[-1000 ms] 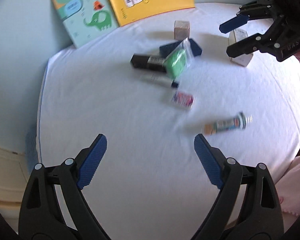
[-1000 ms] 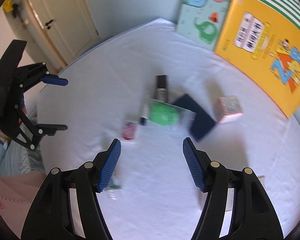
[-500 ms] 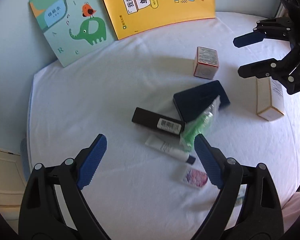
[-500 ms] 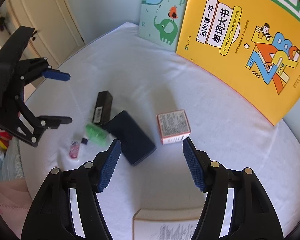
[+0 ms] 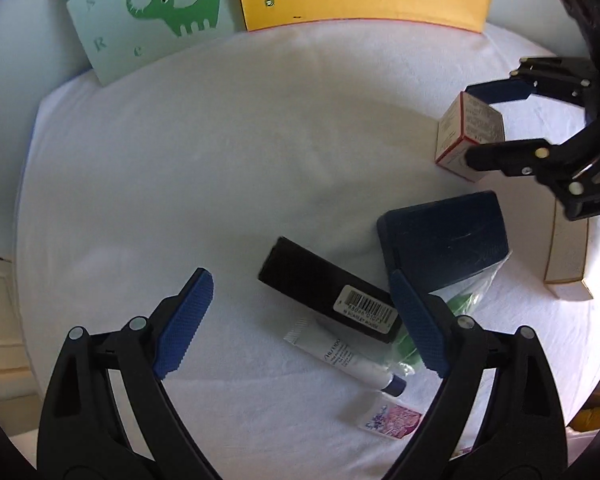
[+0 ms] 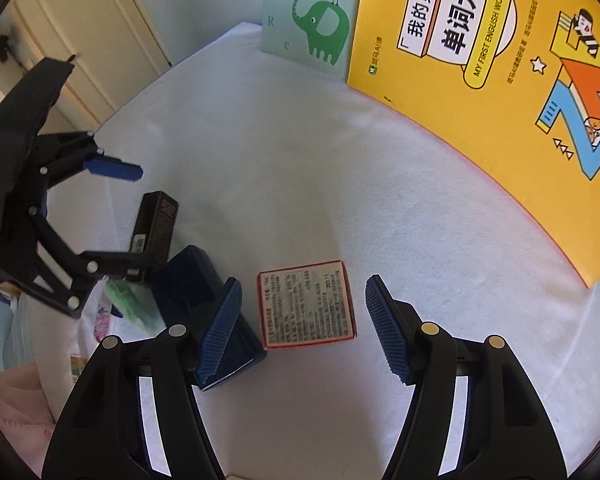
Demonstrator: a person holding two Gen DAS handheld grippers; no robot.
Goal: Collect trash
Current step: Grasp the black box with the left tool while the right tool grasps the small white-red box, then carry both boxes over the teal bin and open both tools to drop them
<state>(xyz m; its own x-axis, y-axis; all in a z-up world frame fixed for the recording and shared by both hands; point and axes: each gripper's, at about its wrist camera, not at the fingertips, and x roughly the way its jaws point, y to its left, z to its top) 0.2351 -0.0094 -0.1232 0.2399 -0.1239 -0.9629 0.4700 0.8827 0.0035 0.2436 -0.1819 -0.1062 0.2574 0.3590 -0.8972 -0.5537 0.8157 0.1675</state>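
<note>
Both grippers dropped toward scattered trash, jaws parted.

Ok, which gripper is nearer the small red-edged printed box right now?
Right. The right gripper brackets the red-edged box, jaws open on either side. The left gripper hangs off to the side over the black box.

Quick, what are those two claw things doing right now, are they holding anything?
Left gripper: open wide, holding nothing, above the black box.
Right gripper: open, holding nothing; the small red-edged box sits between its fingers, untouched.
</note>
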